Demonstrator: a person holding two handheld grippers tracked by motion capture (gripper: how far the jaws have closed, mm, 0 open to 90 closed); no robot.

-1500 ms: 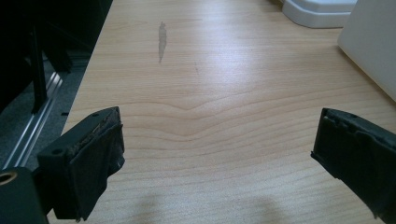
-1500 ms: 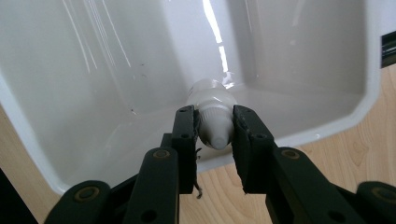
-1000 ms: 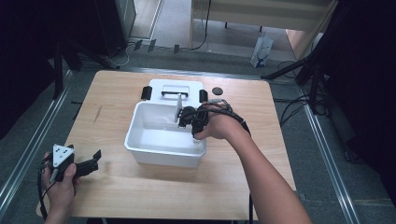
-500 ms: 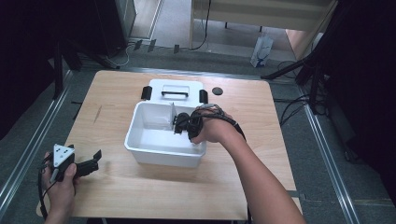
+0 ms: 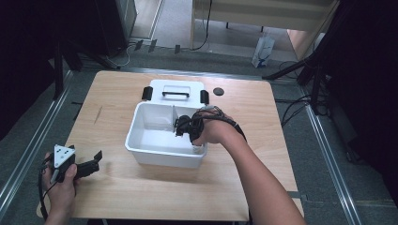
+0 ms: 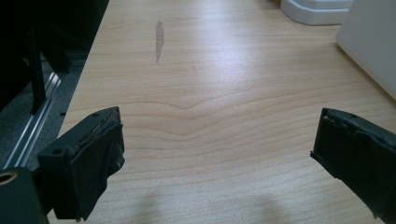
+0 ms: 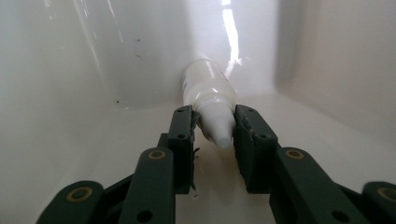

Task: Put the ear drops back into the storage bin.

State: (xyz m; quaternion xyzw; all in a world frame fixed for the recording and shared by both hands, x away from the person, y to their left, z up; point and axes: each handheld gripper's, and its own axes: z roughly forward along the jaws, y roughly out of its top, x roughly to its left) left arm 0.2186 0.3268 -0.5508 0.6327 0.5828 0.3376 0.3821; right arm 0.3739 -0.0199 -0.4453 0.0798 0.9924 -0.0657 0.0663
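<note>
A small white bottle (image 7: 205, 91) with a cone-shaped cap lies on the floor of a white bin (image 7: 70, 70), pointing back at the camera in the right gripper view. My right gripper (image 7: 214, 126) is shut on the bottle at its cap and neck. From the high view, the right gripper (image 5: 180, 126) reaches down into the bin (image 5: 164, 157) beside a partition wall. My left gripper (image 5: 95, 161) rests at the table's near left corner, open, nothing between its pads (image 6: 93, 158).
The bin's white lid (image 5: 176, 91) with a black handle and side clips lies just behind the bin. A small black disc (image 5: 218, 91) sits right of the lid. Bare wooden table (image 6: 210, 93) lies ahead of the left gripper, with the bin wall (image 6: 369, 46) to its right.
The right hand has shifted slightly left and toward the near side, lower into the bin. The left hand and its gripper have stayed put.
</note>
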